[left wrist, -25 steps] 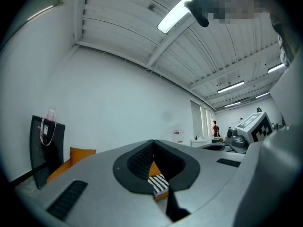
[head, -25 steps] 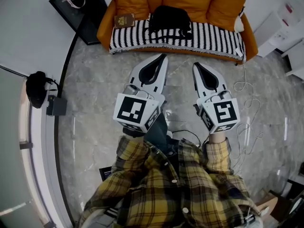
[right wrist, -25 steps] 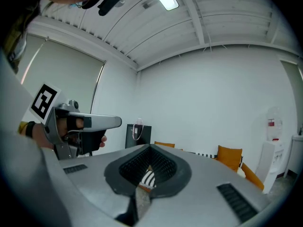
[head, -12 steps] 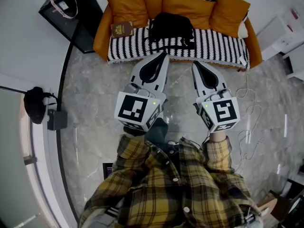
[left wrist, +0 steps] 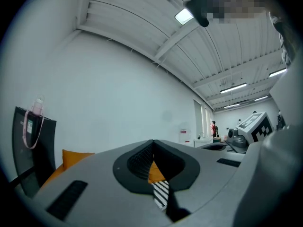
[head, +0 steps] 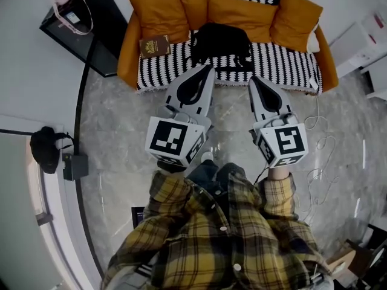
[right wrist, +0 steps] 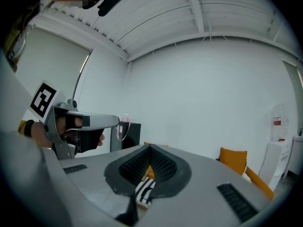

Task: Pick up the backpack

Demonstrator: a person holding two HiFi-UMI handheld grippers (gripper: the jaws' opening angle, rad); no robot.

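Landmark: sofa, orange, with a black-and-white striped cover on the seat.

Backpack: black, lying on the sofa seat at its middle, against the orange back cushions. Neither tool touches it.

Left gripper: held out in front of the person and pointing at the sofa, roughly level. In the head view its tip overlaps the sofa's front edge, just below the left part of the backpack. The jaws are clenched together with nothing gripped. The left gripper view shows only a sliver of orange cushion and striped cover through the gap behind the tips.

Right gripper: parallel to the left one and a little apart from it, also aimed at the sofa. Its tip sits at the sofa's front edge, below the right part of the backpack. The jaws are likewise closed and empty, as the right gripper view confirms.

Arms: both forearms extended forward from the body, in plaid sleeves.

Other items: a brown booklet lies on the sofa seat toward its left end. A black cabinet stands just left of the sofa. White cable lies on the marble floor in front of the sofa's right end.
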